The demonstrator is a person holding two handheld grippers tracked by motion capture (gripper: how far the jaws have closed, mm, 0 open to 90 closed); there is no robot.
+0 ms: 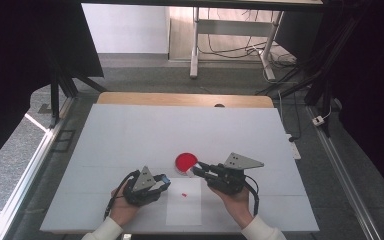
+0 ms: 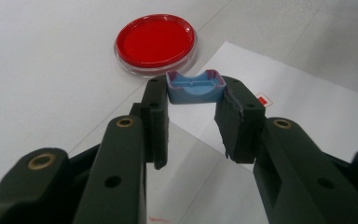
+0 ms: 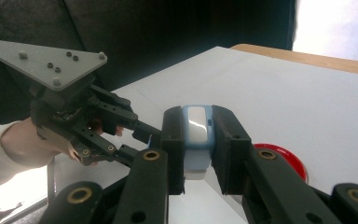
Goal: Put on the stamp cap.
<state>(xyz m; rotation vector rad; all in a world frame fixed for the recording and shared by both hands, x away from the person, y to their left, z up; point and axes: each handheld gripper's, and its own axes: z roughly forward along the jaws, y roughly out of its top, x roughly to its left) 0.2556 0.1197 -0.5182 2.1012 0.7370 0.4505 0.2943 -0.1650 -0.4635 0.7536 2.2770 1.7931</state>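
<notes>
A white table (image 1: 130,135) stands on a grey floor, with a white paper sheet (image 1: 185,207) near its front edge and a red dish (image 1: 185,161) just beyond that sheet. The left gripper (image 2: 193,100), just left of the sheet, is clenched on a small blue cap (image 2: 195,87), its hollow side turned up. The right gripper (image 3: 196,135), just right of the dish, grasps a small white-and-blue container (image 3: 197,135) between its jaws. Both pieces hang above the sheet, close to the dish, seemingly so that cap and container stay separated over a clean work area. A small red mark (image 1: 184,194) lies on the sheet below them.
</notes>
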